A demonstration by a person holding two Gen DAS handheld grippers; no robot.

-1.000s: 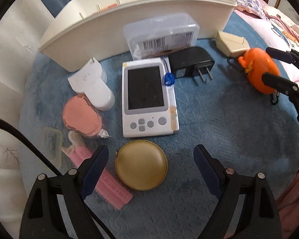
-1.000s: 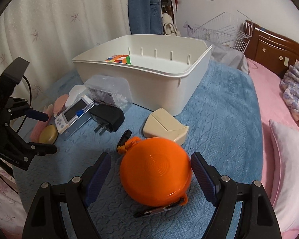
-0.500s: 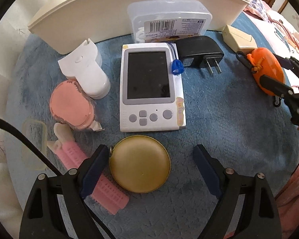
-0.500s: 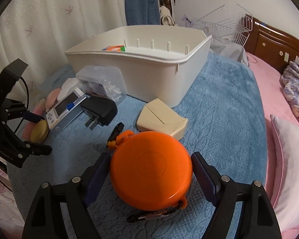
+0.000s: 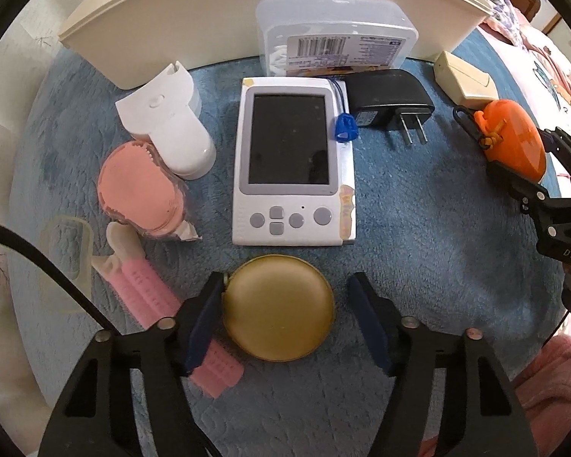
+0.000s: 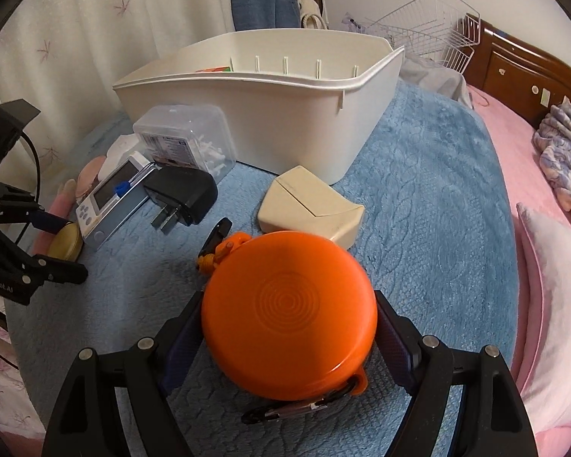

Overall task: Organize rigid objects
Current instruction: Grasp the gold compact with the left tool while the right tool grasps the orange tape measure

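A round gold case (image 5: 278,306) lies on the blue blanket between the pads of my left gripper (image 5: 285,314). The left pad touches its edge, the right pad stands a little off; the jaws are open. My right gripper (image 6: 289,337) is shut on a round orange case (image 6: 289,314) with black clips, both pads against its sides; it also shows in the left wrist view (image 5: 514,141). The large white bin (image 6: 270,114) stands behind, with a colourful cube inside.
On the blanket lie a white handheld device (image 5: 291,163), black plug adapter (image 5: 388,97), clear plastic box (image 5: 335,45), cream box (image 6: 310,205), white holder (image 5: 167,122), pink round brush (image 5: 137,190) and pink hair roller (image 5: 171,316). A pink bed (image 6: 544,205) is at the right.
My left gripper moved forward until the gold case lay between its pads and narrowed. My right gripper advanced and closed on the orange case.
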